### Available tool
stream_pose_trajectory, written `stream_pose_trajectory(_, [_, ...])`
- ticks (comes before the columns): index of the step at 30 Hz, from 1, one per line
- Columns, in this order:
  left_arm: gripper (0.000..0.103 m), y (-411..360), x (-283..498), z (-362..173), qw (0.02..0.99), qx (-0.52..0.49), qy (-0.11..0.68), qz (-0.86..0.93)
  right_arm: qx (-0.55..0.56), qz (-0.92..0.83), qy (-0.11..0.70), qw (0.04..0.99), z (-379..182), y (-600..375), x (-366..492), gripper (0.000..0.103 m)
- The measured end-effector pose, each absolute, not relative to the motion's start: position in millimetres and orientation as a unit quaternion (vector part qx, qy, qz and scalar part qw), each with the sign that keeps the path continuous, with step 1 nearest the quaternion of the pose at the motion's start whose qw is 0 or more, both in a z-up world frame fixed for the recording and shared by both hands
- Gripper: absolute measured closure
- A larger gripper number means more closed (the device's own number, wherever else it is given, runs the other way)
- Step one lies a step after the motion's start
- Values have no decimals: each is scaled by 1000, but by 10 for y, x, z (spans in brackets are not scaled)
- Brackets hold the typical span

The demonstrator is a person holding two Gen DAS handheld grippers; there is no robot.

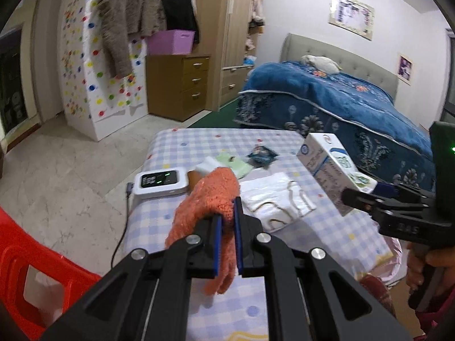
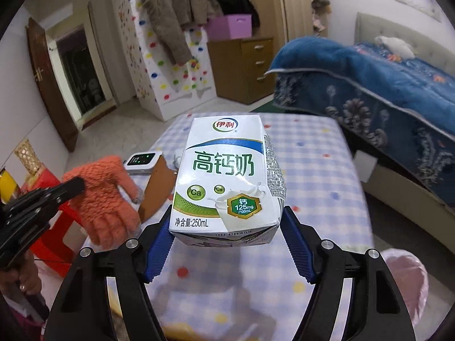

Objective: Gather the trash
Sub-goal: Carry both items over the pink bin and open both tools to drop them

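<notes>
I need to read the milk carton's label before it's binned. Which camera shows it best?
The right wrist view: the milk carton fills the centre, printed front facing the lens, held in the right tool. The left wrist view shows it only small, tilted and side-on at the right edge.

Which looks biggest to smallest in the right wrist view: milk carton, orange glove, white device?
1. Milk carton, though it is held nearest the camera in the right gripper, which inflates it.
2. Orange glove, in the left gripper.
3. White device, farthest back.
</notes>
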State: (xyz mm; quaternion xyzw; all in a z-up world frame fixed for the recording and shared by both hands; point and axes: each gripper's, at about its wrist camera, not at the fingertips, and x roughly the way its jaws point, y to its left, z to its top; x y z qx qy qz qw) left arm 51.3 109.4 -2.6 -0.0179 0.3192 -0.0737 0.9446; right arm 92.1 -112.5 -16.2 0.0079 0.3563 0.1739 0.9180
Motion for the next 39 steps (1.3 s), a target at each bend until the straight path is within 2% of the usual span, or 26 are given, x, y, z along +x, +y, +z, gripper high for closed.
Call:
stream_pose_trajectory(10, [97, 219, 425, 106, 938, 28, 308, -156, 61, 107, 341, 932, -96, -1974, 428, 31])
stream_pose_trajectory(25, [97, -1638, 457, -62, 892, 117, 298, -318, 99, -49, 341, 934, -291, -3263, -143, 31])
stream_pose_trajectory(39, [97, -2819, 764, -525, 843, 167, 338, -383, 127, -137, 383, 905, -779, -4048, -117, 31])
